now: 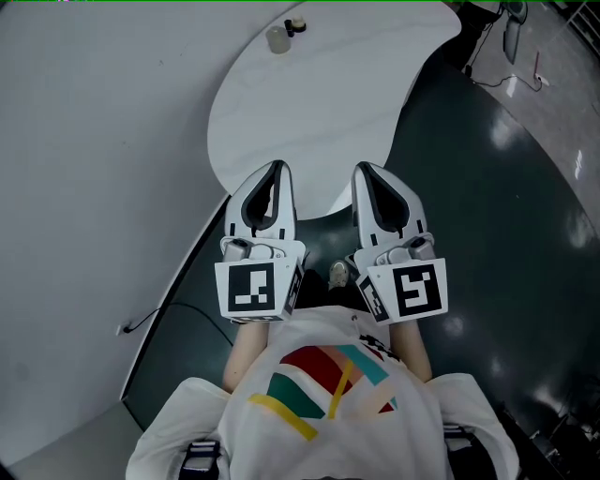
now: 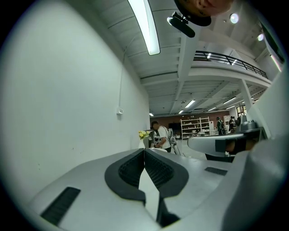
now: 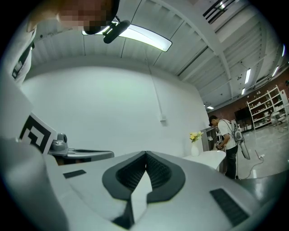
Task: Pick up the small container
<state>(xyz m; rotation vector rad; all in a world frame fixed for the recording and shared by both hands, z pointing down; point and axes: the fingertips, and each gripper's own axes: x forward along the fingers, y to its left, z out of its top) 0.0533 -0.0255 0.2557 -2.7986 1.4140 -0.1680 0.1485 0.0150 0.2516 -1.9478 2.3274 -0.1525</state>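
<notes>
A small pale container [image 1: 277,39] stands at the far edge of the white rounded table [image 1: 319,122], with a small dark object [image 1: 296,26] right beside it. My left gripper [image 1: 277,169] and right gripper [image 1: 364,171] are held side by side close to the body, over the table's near edge and far short of the container. Both point forward. In the left gripper view the jaws [image 2: 144,151] meet with nothing between them. The right gripper's jaws [image 3: 146,155] are likewise shut and empty. The container does not show in either gripper view.
A white wall runs along the left. Dark glossy floor [image 1: 497,244] lies to the right, with cables [image 1: 525,66] at the far right and a cord [image 1: 155,317] at the left. A vase of yellow flowers [image 3: 194,143] and a distant person [image 3: 226,140] stand beyond.
</notes>
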